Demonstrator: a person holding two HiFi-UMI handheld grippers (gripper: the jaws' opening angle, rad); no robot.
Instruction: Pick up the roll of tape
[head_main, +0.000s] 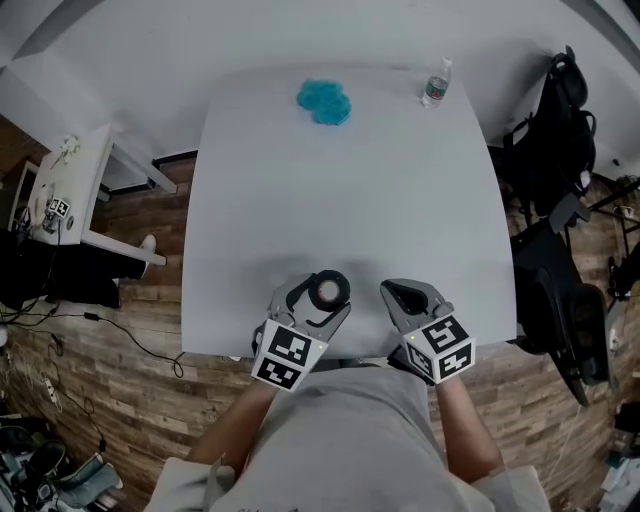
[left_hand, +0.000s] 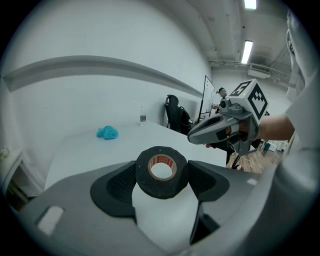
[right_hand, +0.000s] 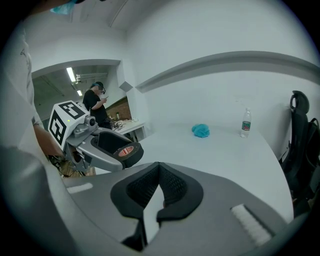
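The left gripper's (head_main: 325, 297) jaws are clamping the black roll of tape (left_hand: 161, 171) by its sides, hole facing up, over the near edge of the white table (head_main: 350, 180). The right gripper (head_main: 398, 292), jaws pressed together and empty, is hovering just right of it.

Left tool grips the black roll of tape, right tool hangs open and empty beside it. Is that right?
Wrong on one point: the right tool is shut, pads together, and empty, as the right gripper view shows. The left tool does grip the black roll of tape.
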